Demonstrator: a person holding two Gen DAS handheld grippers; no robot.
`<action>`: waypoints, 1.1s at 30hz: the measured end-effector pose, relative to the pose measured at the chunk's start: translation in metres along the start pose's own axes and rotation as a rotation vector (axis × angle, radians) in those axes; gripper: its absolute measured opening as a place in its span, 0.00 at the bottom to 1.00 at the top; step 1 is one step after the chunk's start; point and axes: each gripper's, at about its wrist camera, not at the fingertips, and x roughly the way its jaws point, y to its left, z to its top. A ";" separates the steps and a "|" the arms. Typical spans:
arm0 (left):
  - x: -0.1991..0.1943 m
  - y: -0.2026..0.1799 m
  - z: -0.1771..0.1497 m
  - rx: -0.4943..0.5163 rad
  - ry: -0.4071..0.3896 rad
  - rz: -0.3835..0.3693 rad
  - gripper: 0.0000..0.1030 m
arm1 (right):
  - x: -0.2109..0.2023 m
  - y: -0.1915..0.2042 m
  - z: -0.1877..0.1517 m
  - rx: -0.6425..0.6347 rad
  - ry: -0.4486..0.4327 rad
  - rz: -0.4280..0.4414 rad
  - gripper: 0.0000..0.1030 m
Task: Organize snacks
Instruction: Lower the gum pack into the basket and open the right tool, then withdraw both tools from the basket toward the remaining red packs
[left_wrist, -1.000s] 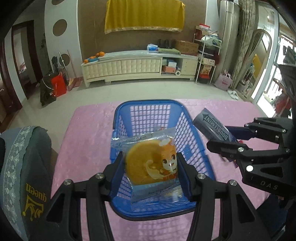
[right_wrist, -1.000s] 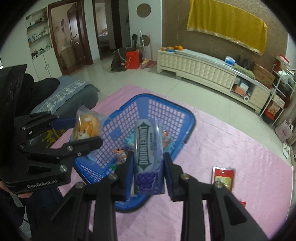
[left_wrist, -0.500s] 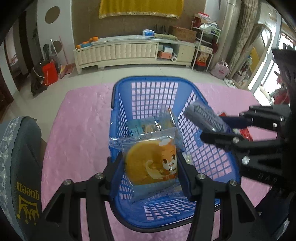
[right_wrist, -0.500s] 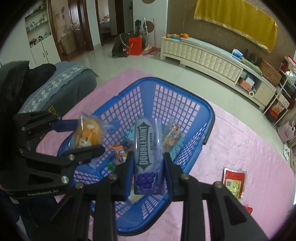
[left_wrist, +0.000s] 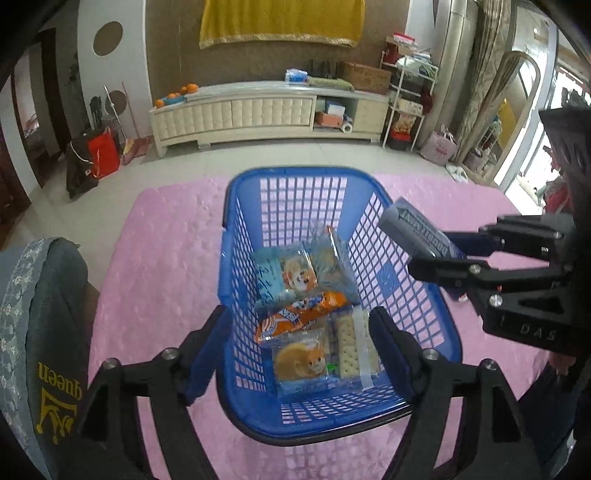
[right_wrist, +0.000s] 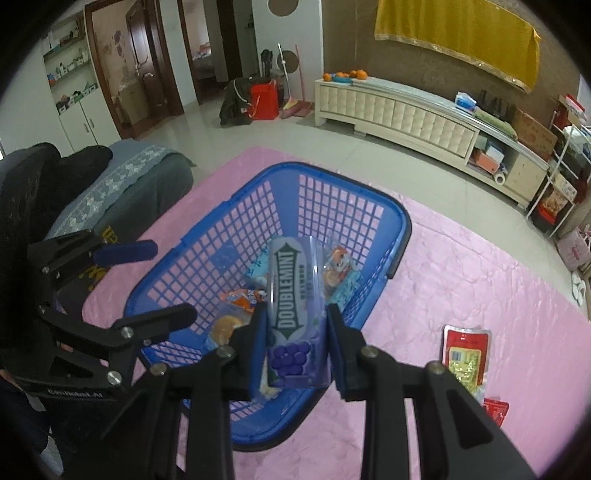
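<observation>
A blue plastic basket (left_wrist: 295, 173) stands on the pink tablecloth and holds several snack packets. The cake packet with an orange cartoon (left_wrist: 301, 365) lies on the basket floor near its front wall. Above it my left gripper (left_wrist: 298, 312) has its jaws opening, with nothing pressed between the pads. In the right wrist view the left gripper (right_wrist: 166, 284) hangs over the basket's (right_wrist: 402, 221) left rim. My right gripper (right_wrist: 295, 314) is shut on a grey-purple Doublemint pack (right_wrist: 295, 295), held upright over the basket's near edge. From the left wrist, that pack (left_wrist: 413, 232) sits over the right rim.
Two light blue packets (left_wrist: 284, 273), an orange packet (left_wrist: 303, 317) and a cracker pack (left_wrist: 354, 347) also lie in the basket. A red packet (right_wrist: 467, 350) and another red one (right_wrist: 495, 410) lie on the cloth to the right. A grey cushioned seat (left_wrist: 37, 332) borders the left.
The left gripper's jaws have spread and the cake packet has dropped from them onto the basket floor. The right gripper still holds the Doublemint pack above the basket.
</observation>
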 end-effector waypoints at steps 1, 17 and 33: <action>-0.003 0.000 0.001 0.000 -0.007 0.007 0.75 | -0.002 0.001 0.001 0.001 -0.003 0.002 0.34; 0.006 0.032 0.001 -0.046 0.000 0.033 0.75 | 0.036 0.012 0.001 0.016 0.109 -0.030 0.34; 0.006 0.030 -0.002 -0.079 -0.001 -0.002 0.75 | 0.026 0.009 0.005 0.047 0.087 -0.109 0.62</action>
